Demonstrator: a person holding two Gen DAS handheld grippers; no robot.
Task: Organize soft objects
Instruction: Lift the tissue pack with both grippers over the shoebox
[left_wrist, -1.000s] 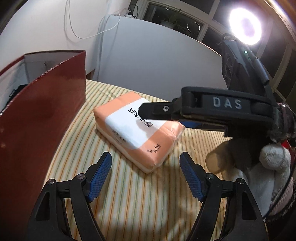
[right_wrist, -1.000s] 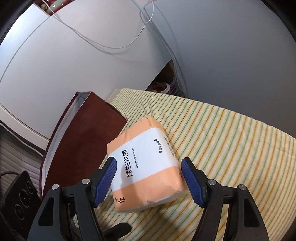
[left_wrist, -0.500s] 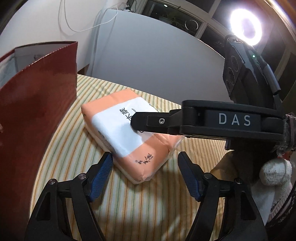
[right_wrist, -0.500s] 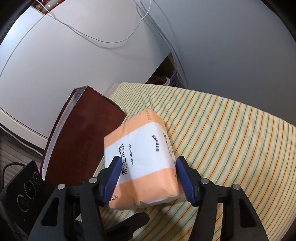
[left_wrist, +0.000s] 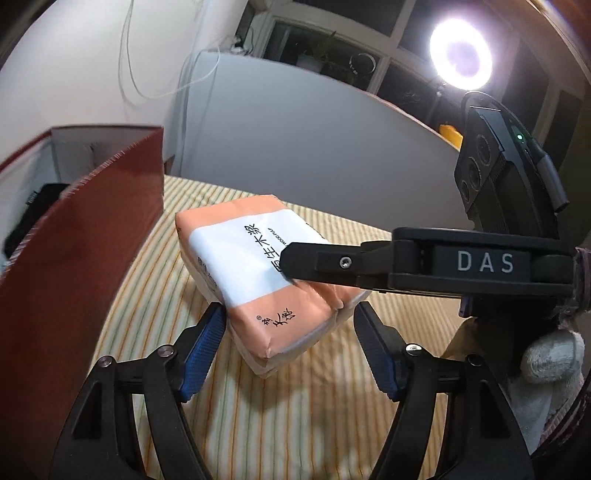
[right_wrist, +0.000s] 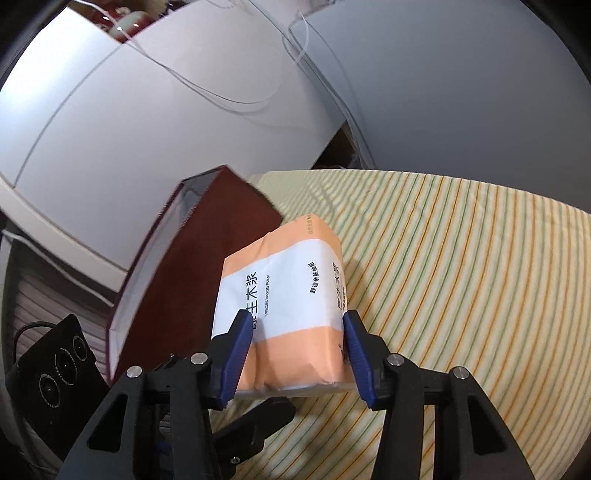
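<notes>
An orange-and-white tissue pack (right_wrist: 284, 295) is tilted up off the striped cloth, and a shadow lies under its near corner (left_wrist: 280, 332). My right gripper (right_wrist: 297, 332) is closing, and its blue pads (right_wrist: 236, 350) press on the pack's two long sides. In the left wrist view the right gripper (left_wrist: 295, 266) reaches in from the right, over the pack. My left gripper (left_wrist: 290, 314) stands open just below the pack. The pack's near corner hangs between its fingers, and its left pad (left_wrist: 207, 343) is close to the wrapper.
A tall dark red box (left_wrist: 74, 258) with a white inside stands open at the left, close beside the pack (right_wrist: 207, 266). A grey-white plush toy (left_wrist: 546, 365) lies at the right edge. The striped tablecloth (left_wrist: 258, 424) runs far to the right (right_wrist: 461, 277). A ring light (left_wrist: 461, 59) glares from behind.
The right gripper's jaws have narrowed onto the tissue pack, and the pack has tipped up off the cloth. The pack now sits nearer, between the left gripper's fingers.
</notes>
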